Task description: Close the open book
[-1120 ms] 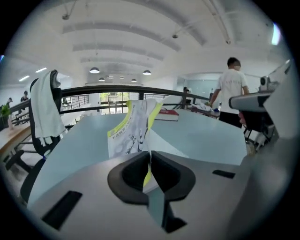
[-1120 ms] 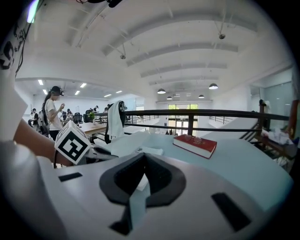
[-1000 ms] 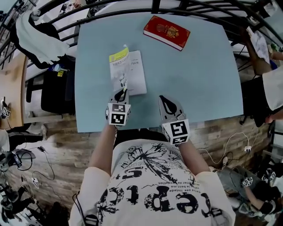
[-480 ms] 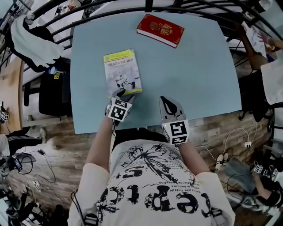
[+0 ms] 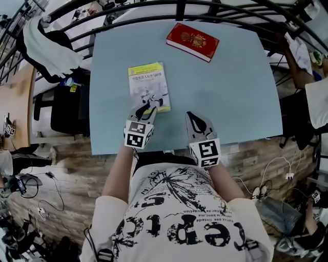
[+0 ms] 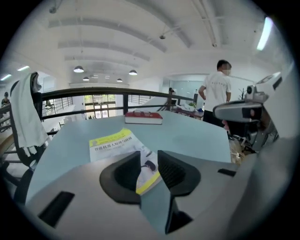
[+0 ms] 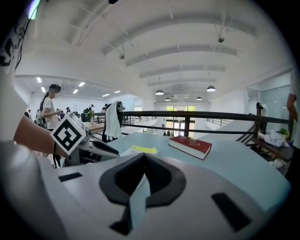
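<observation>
The thin book (image 5: 148, 84) with a yellow and white cover lies closed and flat on the light blue table (image 5: 230, 92). My left gripper (image 5: 150, 104) hovers over the book's near right corner. Its jaws stand apart and have just been closing, with nothing pressed between them. Through their gap in the left gripper view (image 6: 148, 159) I see the book's cover (image 6: 112, 143). My right gripper (image 5: 192, 116) rests shut near the table's front edge, to the right of the book, holding nothing. In the right gripper view (image 7: 143, 157) the book (image 7: 143, 150) shows beyond the jaws.
A thick red book (image 5: 192, 41) lies closed at the table's far edge, right of centre. A black railing (image 5: 179, 7) runs behind the table. A chair with a white garment (image 5: 46, 46) stands at the left. A person (image 6: 216, 89) stands beyond the table's right side.
A second ago the left gripper held the book's cover raised. The cover has since dropped flat and the book lies closed. The left jaws have let go. The right gripper has stayed put.
</observation>
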### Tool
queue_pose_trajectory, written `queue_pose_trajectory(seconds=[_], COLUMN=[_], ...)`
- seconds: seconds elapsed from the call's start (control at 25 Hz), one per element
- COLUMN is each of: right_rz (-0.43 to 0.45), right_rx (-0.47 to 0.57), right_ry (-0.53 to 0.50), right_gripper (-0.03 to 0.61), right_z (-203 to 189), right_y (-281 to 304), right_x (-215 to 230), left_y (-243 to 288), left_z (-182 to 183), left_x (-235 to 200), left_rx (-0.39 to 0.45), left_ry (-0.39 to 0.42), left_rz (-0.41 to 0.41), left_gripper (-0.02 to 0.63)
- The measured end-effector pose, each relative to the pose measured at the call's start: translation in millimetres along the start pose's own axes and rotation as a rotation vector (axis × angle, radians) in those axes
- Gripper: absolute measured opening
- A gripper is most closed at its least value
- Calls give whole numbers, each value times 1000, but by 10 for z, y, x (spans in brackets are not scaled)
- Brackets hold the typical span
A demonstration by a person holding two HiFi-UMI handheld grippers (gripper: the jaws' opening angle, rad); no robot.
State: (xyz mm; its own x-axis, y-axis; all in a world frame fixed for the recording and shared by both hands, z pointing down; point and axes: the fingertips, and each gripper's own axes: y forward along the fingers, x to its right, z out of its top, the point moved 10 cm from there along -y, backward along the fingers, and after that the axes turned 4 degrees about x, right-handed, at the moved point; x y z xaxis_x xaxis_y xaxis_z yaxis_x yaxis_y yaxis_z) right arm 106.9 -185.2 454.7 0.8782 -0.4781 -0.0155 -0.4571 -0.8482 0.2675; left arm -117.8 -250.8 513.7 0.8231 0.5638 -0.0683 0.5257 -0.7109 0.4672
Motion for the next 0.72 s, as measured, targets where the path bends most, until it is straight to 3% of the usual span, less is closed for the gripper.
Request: queue_pose_trajectory(seconds=[0.16,0.44,0.72], right_rz=[37,54,77], right_rx=[58,171,260], right_ry=[-7,-80,-111], right_gripper=[12,11,11], right_z=[163,543,807], right_y=[35,118,214], right_x=[-31,-106,-198], left_y=[-293,-890,-1393], left_z=[265,721,941], left_x=[-57,-186,-268], left_rx=[118,379,484], left_ry=[-22,-39,5], left_rz=[49,182,226], left_gripper=[56,23,23])
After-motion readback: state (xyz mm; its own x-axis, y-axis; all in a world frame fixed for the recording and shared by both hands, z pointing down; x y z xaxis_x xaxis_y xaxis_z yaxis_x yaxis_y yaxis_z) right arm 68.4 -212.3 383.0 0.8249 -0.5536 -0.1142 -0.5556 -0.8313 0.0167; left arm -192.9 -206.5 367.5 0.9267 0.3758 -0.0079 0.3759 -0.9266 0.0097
